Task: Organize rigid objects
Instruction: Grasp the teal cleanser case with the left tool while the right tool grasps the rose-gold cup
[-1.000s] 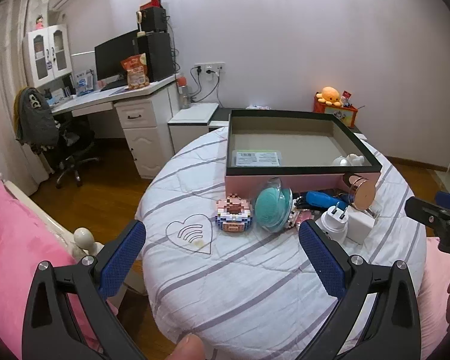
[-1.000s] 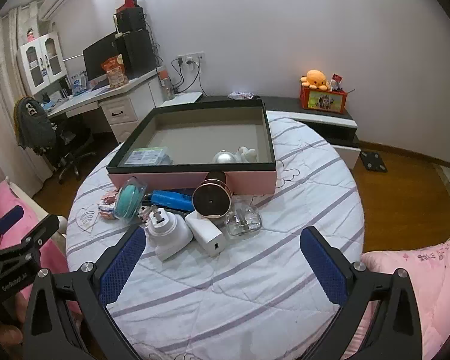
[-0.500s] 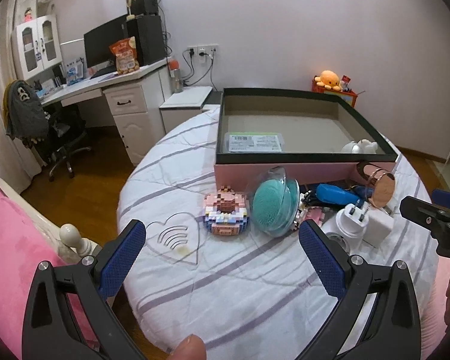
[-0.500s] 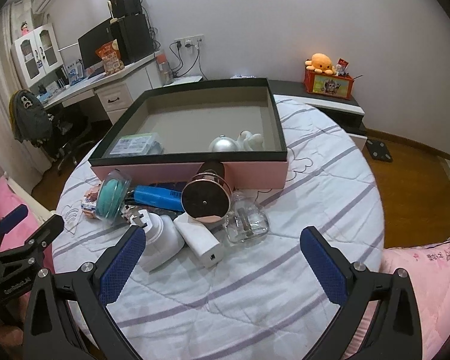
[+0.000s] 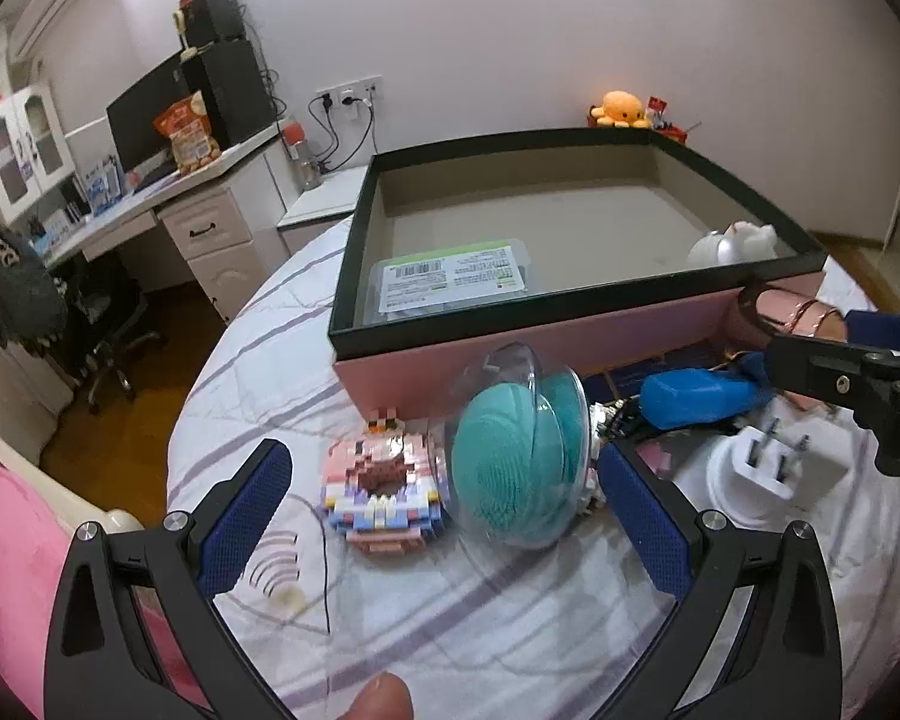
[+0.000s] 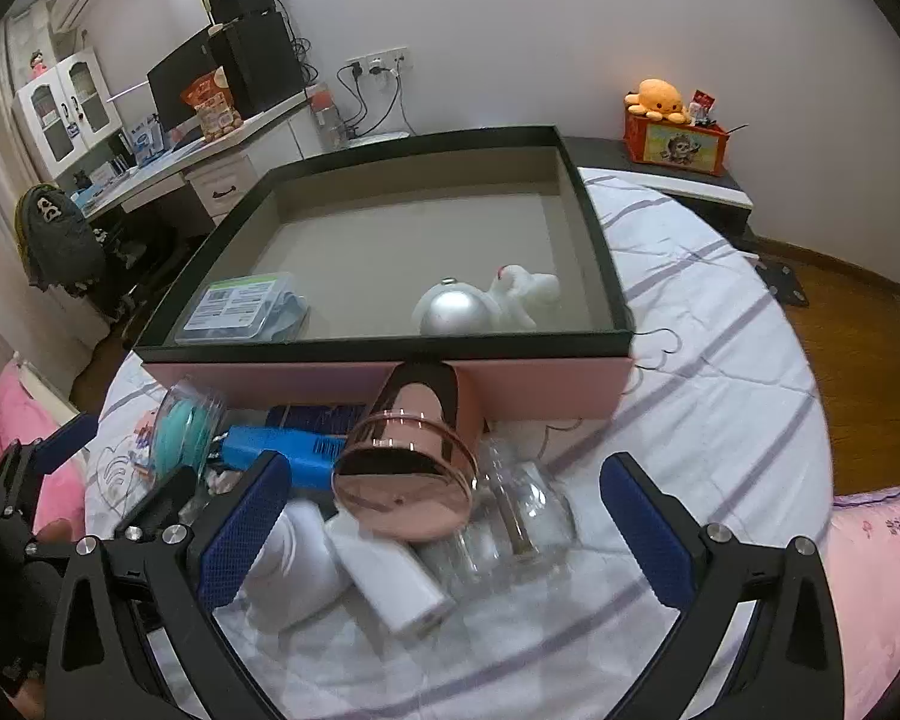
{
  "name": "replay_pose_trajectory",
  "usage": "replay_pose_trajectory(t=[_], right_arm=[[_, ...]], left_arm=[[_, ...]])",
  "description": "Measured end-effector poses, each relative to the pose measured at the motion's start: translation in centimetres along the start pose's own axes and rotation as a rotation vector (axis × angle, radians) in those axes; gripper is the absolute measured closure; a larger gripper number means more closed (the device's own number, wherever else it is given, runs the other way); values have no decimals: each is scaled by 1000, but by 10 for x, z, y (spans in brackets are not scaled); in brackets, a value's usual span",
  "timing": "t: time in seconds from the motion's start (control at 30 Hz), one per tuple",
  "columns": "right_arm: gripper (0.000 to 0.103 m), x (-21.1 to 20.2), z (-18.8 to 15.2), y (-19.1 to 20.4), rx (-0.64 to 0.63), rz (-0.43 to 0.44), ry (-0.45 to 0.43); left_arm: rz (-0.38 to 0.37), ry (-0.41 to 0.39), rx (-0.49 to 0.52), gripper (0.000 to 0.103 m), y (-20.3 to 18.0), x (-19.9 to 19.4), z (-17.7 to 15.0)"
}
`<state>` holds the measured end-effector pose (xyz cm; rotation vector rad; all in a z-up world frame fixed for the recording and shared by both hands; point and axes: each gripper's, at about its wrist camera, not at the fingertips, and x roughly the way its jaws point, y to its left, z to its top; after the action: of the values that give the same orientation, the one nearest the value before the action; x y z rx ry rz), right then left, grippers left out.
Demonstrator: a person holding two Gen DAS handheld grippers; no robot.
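Note:
A pink box with a black rim [image 5: 570, 336] [image 6: 390, 354] stands on the round table. It holds a labelled clear case [image 5: 450, 282] [image 6: 240, 306], a silver ball [image 6: 450, 312] and a white toy [image 6: 522, 294]. In front of the box lie a pink block figure [image 5: 378, 492], a teal disc in a clear shell [image 5: 516, 456] [image 6: 180, 432], a blue tool [image 5: 696, 396] [image 6: 282, 456], a rose-gold cylinder [image 6: 408, 474], white plug adapters [image 5: 756, 474] [image 6: 390, 588] and a clear bottle [image 6: 522, 522]. My left gripper [image 5: 444, 510] is open around the figure and disc. My right gripper [image 6: 432, 534] is open around the cylinder.
The striped cloth [image 6: 720, 372] covers the table. A desk with a monitor [image 5: 168, 180] and a chair [image 5: 90, 324] stand at the left. A red box with an orange plush [image 6: 672, 132] sits by the far wall. Pink bedding [image 6: 888, 570] lies at the right.
Both grippers have moved forward and lower toward the pile of objects in front of the box. Their jaws have stayed open. Nothing on the table has moved.

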<state>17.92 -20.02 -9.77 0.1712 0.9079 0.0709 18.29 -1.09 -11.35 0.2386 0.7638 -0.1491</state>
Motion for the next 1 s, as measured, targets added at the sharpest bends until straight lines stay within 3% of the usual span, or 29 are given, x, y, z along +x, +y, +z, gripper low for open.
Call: replay_pose_trajectory(t=[0.07,0.27,0.47,0.67,0.73,0.8,1.0], right_arm=[[2,6,2,1,-3,1,7],[20,19,2,-1,-1,1,31],[30,25,2,-1,-18,-8,28],[52,19,1,2,-43,-15,11],[54,16,0,1,-37,-9,7],[55,15,0,0,-37,-7,6],[55,10,-2,1,-42,-2,0]], left_arm=[[10,5,10,0,-2,6,2],[-24,14,-25,1,6,15,6],[-97,33,-122,14,14,23,9],[-98,14,-126,24,14,17,6],[-126,-1,-138,30,15,13,8],[-180,-8,-142,49,17,8,10],[-187,21,-139,50,14,12,7]])
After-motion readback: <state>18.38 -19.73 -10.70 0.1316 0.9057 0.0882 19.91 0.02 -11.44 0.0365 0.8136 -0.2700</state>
